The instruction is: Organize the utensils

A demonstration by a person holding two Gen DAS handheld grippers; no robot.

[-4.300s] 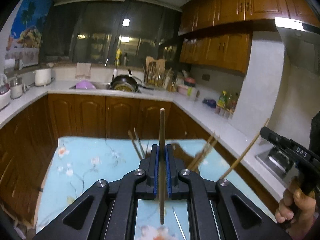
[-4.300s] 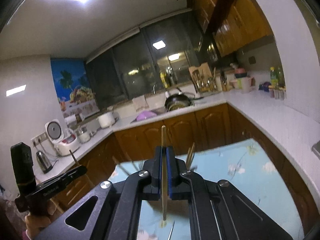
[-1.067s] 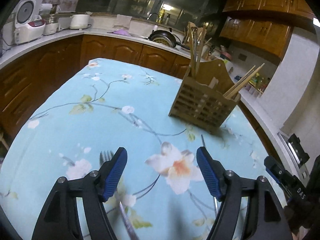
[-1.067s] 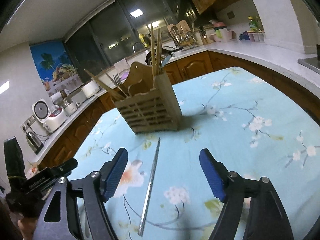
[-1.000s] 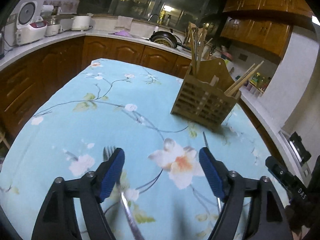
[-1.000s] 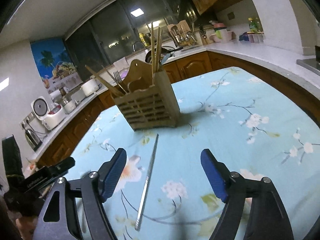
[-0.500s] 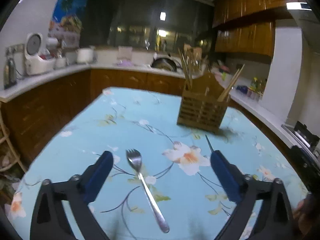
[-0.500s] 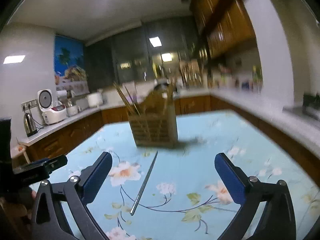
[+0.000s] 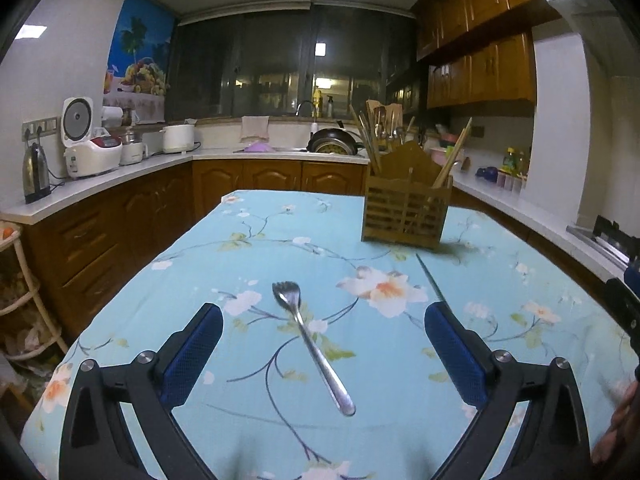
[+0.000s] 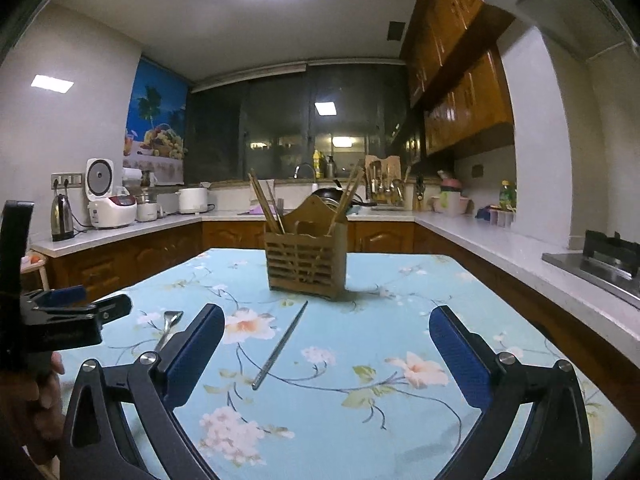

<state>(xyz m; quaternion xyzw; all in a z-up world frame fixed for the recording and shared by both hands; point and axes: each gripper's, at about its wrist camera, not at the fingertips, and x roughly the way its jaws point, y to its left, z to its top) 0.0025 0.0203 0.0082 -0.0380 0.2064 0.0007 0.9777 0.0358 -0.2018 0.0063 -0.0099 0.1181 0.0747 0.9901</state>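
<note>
Both chopsticks having gone into the holder (image 10: 306,260), the left gripper (image 9: 322,334) and right gripper (image 10: 326,332) drew back, jaws apart and empty, leaving the fork (image 9: 310,340) and metal chopstick (image 10: 280,350) at frame centre.

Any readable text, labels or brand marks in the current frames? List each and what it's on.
None legible.
Left gripper: faint marking on its side, too dark and blurred to read.
Yellow bottle on the counter: label too small.
Rice cooker: no readable print.
Fruit poster: picture only.

We are no longer clamping chopsticks; both grippers, left (image 9: 322,338) and right (image 10: 326,344), are now gaping, drawn back, fork (image 9: 310,342) between the left jaws.
</note>
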